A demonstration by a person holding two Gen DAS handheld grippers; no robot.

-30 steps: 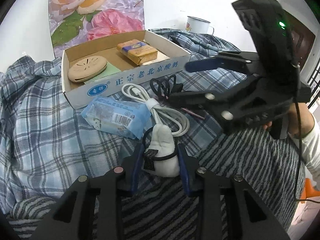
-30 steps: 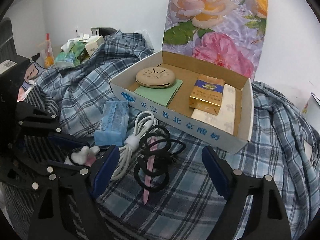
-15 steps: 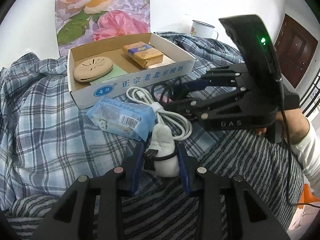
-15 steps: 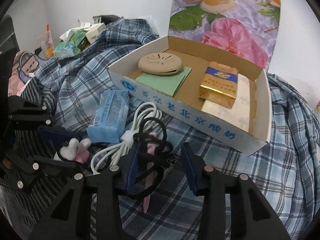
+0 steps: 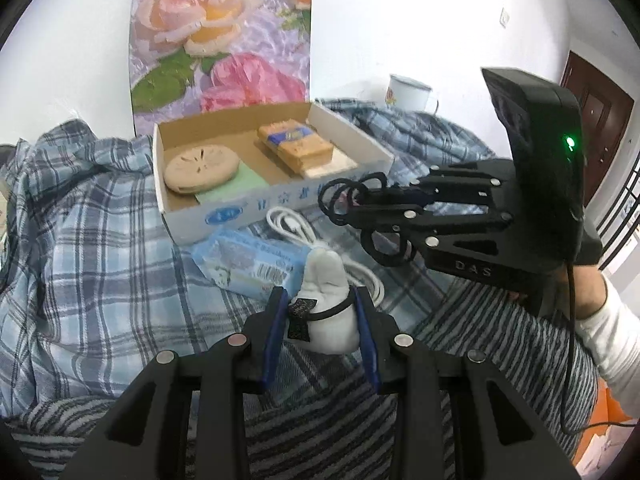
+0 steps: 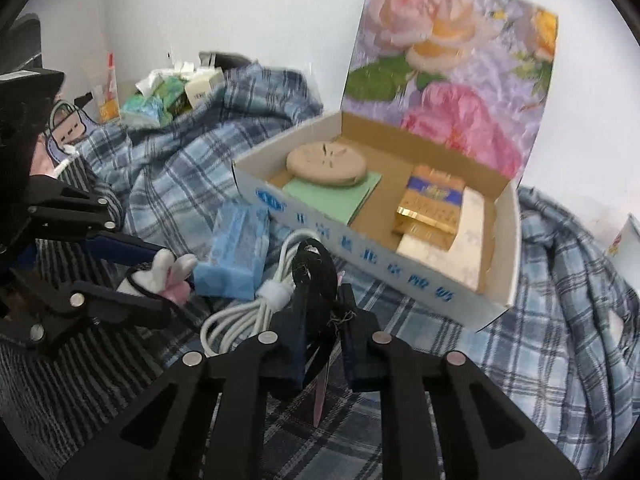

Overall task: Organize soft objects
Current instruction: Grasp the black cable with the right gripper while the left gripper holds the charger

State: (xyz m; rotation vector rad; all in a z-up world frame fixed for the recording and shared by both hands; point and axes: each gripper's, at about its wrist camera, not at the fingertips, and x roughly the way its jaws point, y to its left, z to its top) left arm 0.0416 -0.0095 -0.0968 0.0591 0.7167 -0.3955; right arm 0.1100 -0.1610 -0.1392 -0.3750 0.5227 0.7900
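Plaid blanket (image 5: pixel 92 264) bearing open cardboard box (image 5: pixel 192 220), tissue pack (image 5: pixel 244 260), white cable (image 5: pixel 288 220). Left claw (image 5: pixel 320 316) clamped on white plush bunny (image 5: pixel 328 300), near box front. Right claw (image 6: pixel 320 316) closed on black hair ties (image 6: pixel 314 276), above cable.

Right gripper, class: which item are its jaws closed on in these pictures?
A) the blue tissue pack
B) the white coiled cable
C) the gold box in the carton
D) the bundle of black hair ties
D: the right gripper is shut on the black hair ties, lifted off the cloth, while the white cable lies beside them untouched.
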